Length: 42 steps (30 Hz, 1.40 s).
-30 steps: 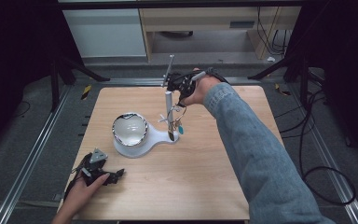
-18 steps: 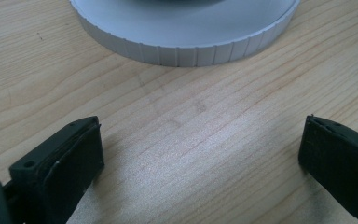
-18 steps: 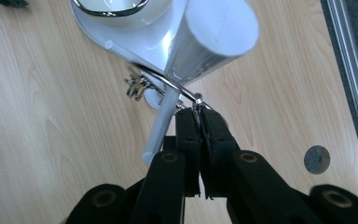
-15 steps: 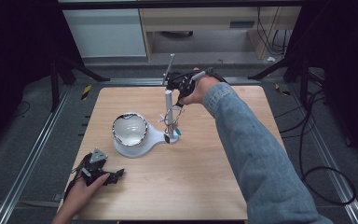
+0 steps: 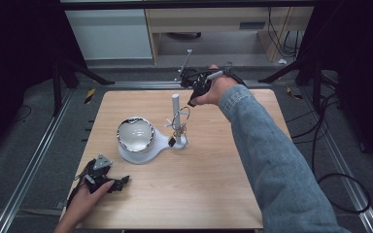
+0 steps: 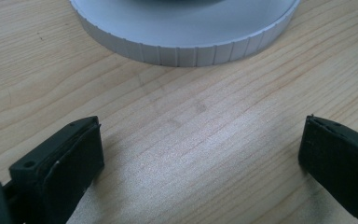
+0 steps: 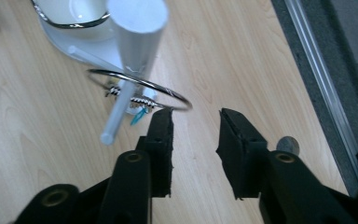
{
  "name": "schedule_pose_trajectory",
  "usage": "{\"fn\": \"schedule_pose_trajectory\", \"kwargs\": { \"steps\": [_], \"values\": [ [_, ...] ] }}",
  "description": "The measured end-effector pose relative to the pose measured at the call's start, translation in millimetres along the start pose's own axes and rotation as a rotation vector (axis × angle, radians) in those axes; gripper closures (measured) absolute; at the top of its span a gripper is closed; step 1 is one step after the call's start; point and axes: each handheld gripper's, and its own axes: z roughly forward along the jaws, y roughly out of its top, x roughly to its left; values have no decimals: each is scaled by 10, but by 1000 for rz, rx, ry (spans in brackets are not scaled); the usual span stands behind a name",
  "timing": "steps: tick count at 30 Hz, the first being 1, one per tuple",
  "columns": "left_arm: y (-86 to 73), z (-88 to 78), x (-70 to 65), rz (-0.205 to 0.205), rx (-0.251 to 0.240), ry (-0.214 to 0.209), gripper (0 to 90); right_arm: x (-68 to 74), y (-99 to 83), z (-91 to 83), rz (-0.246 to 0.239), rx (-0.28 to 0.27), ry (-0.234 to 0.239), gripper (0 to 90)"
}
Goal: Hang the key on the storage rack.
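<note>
- My right gripper point(image 7: 195, 140) hovers beside the white stand's point(image 5: 176, 119) silver bangle point(image 7: 140, 86), fingers apart, gripping nothing.
- My left gripper point(image 5: 108, 182) rests near-left on the tabletop point(image 5: 199, 194), fingers wide apart.

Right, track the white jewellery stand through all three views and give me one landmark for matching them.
High view: the white jewellery stand sits mid-table, its post upright and a round dish at its left end.
Left gripper view: its ribbed round base runs along the top edge, beyond the open jaws.
Right gripper view: its post rises top centre, ringed by a silver bangle.
Shared landmark: the wooden tabletop.
</note>
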Motion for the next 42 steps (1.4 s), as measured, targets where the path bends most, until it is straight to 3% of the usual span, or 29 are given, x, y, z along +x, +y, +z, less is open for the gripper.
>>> {"fn": "schedule_pose_trajectory", "kwargs": {
  "steps": [9,10,12,16,18,20,21,22,24,34,38,42],
  "values": [
    [0,0,0,0,0,0,0,-98,-167,-52,67,-50,-74,348],
    [0,0,0,0,0,0,0,-98,-167,-52,67,-50,-74,348],
    [0,0,0,0,0,0,0,-118,-246,-49,110,-94,-78,244],
    [0,0,0,0,0,0,0,-136,-341,-37,135,-120,-92,163],
    [0,0,0,0,0,0,0,-158,-457,-44,171,-171,-91,98],
    [0,0,0,0,0,0,0,-162,-501,-47,176,-192,-94,88],
    [0,0,0,0,0,0,0,-159,-601,-48,183,-237,-115,73],
    [0,0,0,0,0,0,0,-159,-601,-48,183,-237,-115,73],
    [0,1,-1,0,0,1,0,-163,-759,-15,209,-272,-127,70],
    [-1,1,-1,1,-1,0,0,-127,-1266,212,295,-303,-183,104],
    [-1,1,0,2,-1,0,0,-121,-1461,319,311,-303,-213,99],
    [-1,1,0,2,-1,0,0,-102,-1603,396,324,-311,-214,99]
  ]
}}
